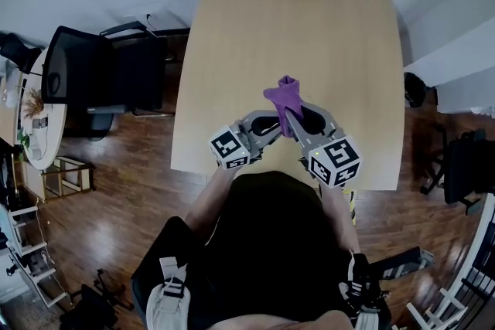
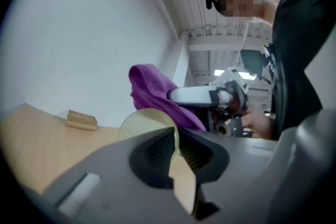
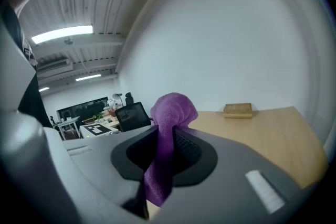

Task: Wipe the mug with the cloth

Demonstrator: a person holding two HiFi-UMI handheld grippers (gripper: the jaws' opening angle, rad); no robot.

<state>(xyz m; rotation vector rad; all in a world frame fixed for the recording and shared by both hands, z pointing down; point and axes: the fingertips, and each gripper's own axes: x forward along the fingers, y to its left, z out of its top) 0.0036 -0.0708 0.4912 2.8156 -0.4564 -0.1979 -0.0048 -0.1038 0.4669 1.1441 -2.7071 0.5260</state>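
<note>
Left gripper view shows my left claw clamped on the thin wall of the pale mug, whose rim rises just past the tips. The purple cloth sits right behind that rim, though I cannot tell whether it touches. In the right gripper view my right claw is shut tight on the cloth, a bunched head sticking out ahead and a tail hanging down between the jaws. I judge that the wiping itself is in hand: mug and cloth are both lifted and brought together. The next move calls for pressing the bunched head against the mug's wall and rubbing round it, with the left hold kept firm so the mug doesn't slip. Both hands are up in front of my body over the near edge of the desk, claws angled inward, tips almost meeting, the left about level and the right tipped slightly down.
</note>
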